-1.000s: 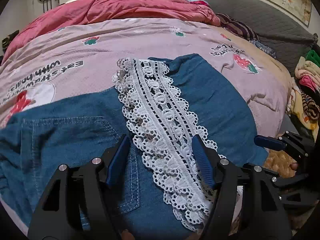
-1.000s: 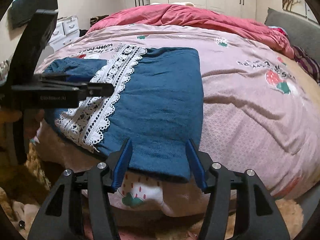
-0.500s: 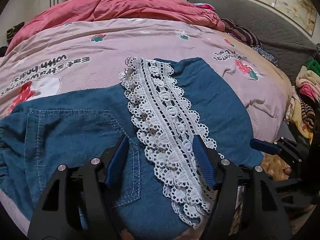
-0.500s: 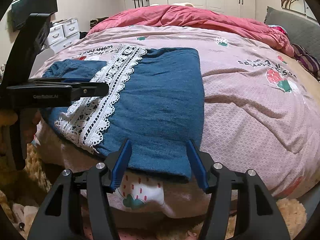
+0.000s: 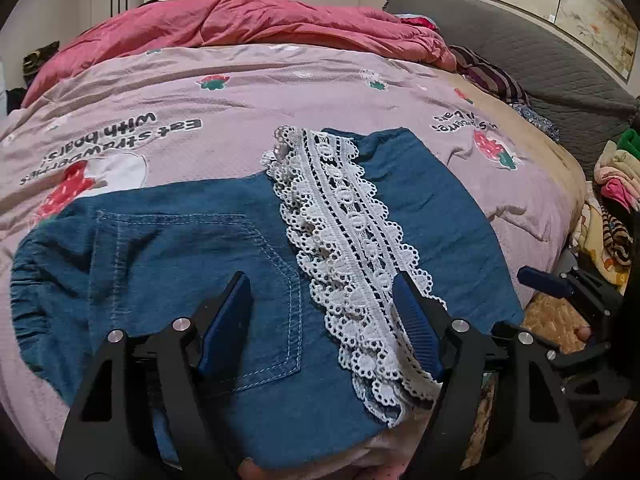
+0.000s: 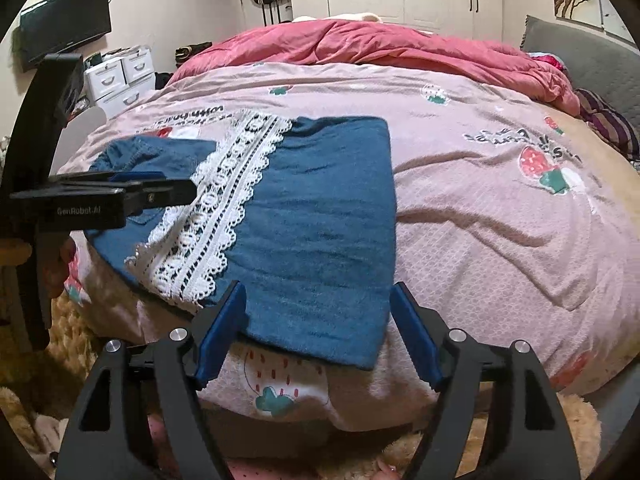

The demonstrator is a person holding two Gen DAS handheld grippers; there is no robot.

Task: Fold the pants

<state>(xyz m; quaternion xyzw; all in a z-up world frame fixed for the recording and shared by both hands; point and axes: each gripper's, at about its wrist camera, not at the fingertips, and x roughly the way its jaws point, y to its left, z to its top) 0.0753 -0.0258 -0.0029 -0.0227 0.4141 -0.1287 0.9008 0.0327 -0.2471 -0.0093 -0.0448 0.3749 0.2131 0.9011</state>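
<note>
My left gripper (image 5: 324,320) hangs spread wide over the pants (image 5: 192,264), holding nothing. My right gripper (image 6: 316,328) is likewise released at the folded edge near the bed's (image 6: 500,216) rim. Pants: blue denim, folded over, stitched back pocket (image 5: 192,256) showing, white lace hem (image 5: 348,240) lying across the middle. Beyond them, a pink strawberry sheet, then a red quilt (image 5: 248,24).

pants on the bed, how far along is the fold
Partly done. The denim pants lie flat on the pink bedspread, with the leg end already laid back over them, its lace trim facing up. In hand: nothing; the left gripper and right gripper are open above the cloth. Left: probably one more fold to make it compact.
</note>
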